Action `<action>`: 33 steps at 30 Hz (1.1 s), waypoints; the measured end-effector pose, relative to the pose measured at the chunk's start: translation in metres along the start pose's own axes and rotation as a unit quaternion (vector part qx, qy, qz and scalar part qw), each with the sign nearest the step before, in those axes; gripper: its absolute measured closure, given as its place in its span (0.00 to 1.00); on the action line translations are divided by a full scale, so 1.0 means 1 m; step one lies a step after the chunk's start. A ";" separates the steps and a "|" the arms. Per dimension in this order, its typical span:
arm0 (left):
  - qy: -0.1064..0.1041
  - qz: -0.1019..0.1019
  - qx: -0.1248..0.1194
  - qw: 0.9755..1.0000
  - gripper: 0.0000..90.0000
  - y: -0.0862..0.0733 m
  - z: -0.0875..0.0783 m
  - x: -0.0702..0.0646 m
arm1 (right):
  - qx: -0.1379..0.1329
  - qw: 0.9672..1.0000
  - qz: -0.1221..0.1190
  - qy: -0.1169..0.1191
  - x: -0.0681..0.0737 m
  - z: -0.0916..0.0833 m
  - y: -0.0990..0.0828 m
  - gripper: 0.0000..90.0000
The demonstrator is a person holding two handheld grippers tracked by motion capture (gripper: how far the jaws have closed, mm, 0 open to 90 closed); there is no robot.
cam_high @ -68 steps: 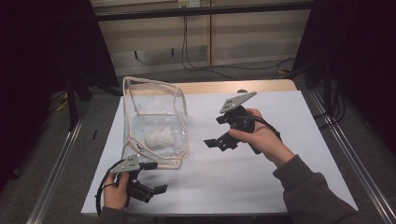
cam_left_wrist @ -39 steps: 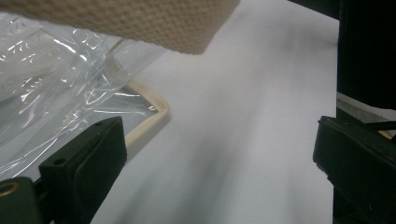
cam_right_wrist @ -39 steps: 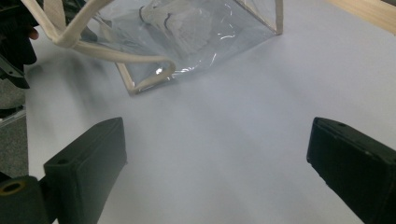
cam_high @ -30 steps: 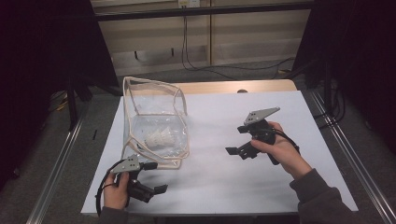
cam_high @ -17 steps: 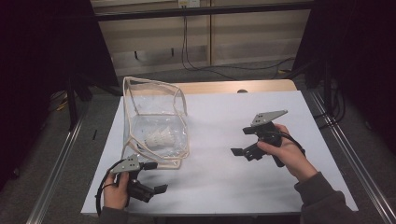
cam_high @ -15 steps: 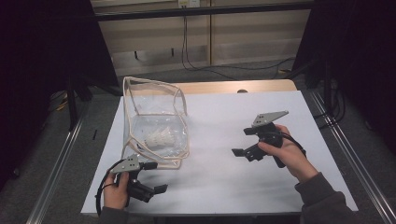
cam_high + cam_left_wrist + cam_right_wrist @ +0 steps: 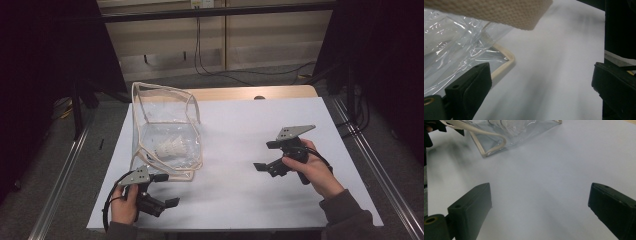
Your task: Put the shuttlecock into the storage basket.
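Clear plastic pouch with cream fabric piping (image 7: 166, 131) stands open toward the left of the white table (image 7: 240, 200), a white shuttlecock (image 7: 172, 146) inside. Left claw (image 7: 167, 189), jaws spread and empty, sits just beside the pouch's near corner and cream strap (image 7: 499, 11). Right claw (image 7: 263, 156), also spread and empty, hovers well apart; judged between steps, next comes gripping the pouch's rim.
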State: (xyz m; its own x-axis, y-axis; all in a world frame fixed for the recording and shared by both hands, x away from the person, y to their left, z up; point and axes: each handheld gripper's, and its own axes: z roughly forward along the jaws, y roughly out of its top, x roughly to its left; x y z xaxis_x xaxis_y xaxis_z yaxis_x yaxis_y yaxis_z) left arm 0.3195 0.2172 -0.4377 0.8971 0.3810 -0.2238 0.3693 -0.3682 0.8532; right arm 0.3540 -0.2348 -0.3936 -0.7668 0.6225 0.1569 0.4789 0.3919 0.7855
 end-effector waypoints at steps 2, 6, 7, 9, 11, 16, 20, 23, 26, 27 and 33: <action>0.001 -0.001 0.000 1.000 0.03 0.000 0.000 0.000 | -0.001 1.000 0.001 0.001 0.000 0.000 -0.002 0.05; 0.000 0.000 0.001 1.000 0.03 0.000 0.000 0.000 | -0.001 1.000 -0.001 -0.001 -0.001 -0.001 -0.006 0.05; 0.000 0.001 0.001 1.000 0.03 0.000 0.000 0.000 | -0.002 1.000 0.000 -0.002 -0.001 -0.001 -0.007 0.05; 0.001 -0.001 0.001 1.000 0.03 0.000 0.000 0.000 | -0.003 1.000 0.001 -0.001 -0.002 -0.002 -0.009 0.05; 0.001 0.000 0.001 1.000 0.03 0.000 0.000 0.000 | -0.003 1.000 0.003 -0.004 -0.002 -0.002 -0.011 0.05; 0.001 0.000 0.001 1.000 0.03 0.000 0.000 0.000 | -0.006 1.000 0.003 -0.002 -0.002 -0.003 -0.015 0.05; 0.001 -0.001 0.001 1.000 0.03 0.000 0.000 0.000 | -0.004 1.000 0.006 -0.002 -0.002 -0.003 -0.019 0.05; 0.001 0.000 0.000 1.000 0.03 0.000 0.000 0.000 | -0.005 1.000 0.006 -0.003 -0.003 -0.003 -0.023 0.05; 0.001 0.000 0.000 1.000 0.03 0.000 0.000 0.000 | -0.002 1.000 0.008 -0.005 -0.003 -0.003 -0.026 0.05; 0.001 0.000 0.000 1.000 0.03 0.000 0.000 0.000 | -0.002 1.000 0.008 -0.005 -0.003 -0.004 -0.027 0.05; 0.001 0.000 0.000 1.000 0.03 0.000 0.000 -0.001 | -0.002 1.000 0.010 -0.005 -0.004 -0.005 -0.033 0.05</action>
State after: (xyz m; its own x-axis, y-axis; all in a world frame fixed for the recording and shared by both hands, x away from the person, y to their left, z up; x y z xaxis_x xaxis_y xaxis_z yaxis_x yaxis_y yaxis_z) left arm 0.3191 0.2165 -0.4378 0.8966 0.3827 -0.2231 0.3692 -0.3676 0.8535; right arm 0.3389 -0.2537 -0.4173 -0.7531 0.6364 0.1669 0.4920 0.3764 0.7850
